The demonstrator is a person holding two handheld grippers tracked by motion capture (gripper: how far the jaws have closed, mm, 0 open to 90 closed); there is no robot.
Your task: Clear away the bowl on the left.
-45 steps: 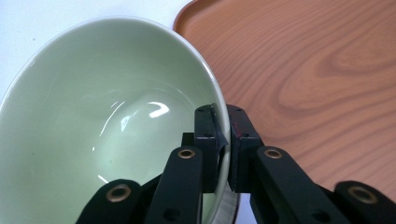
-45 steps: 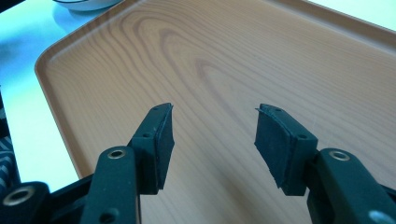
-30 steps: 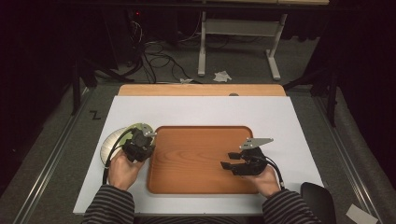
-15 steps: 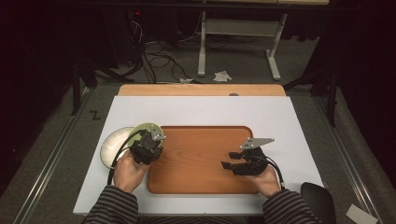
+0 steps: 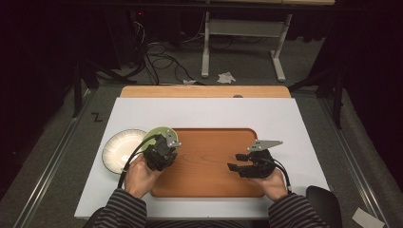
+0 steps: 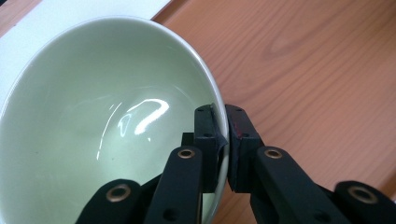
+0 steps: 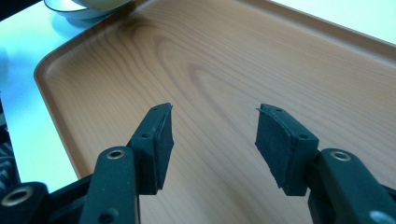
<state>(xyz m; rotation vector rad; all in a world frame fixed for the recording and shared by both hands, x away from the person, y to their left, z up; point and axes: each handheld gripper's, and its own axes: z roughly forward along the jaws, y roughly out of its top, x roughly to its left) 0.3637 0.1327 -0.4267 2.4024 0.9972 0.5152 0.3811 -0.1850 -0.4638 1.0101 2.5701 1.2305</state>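
Bowl point(image 6: 107, 121): pale green, tilted, gripped by its rim and held over the tray's point(image 5: 209, 185) left edge, near the far left corner. Left gripper point(image 6: 223, 140): jaws clamped on the bowl's rim, one pad inside, one outside. Plate point(image 5: 119, 149): white, on the white mat point(image 5: 209, 111), just left of the tray and partly under the bowl. Right gripper point(image 7: 212, 140): jaws wide apart, holding nothing, over the tray's right half, well apart from the bowl.

bowl point(image 6: 93, 121) cropped at frame's bottom edge
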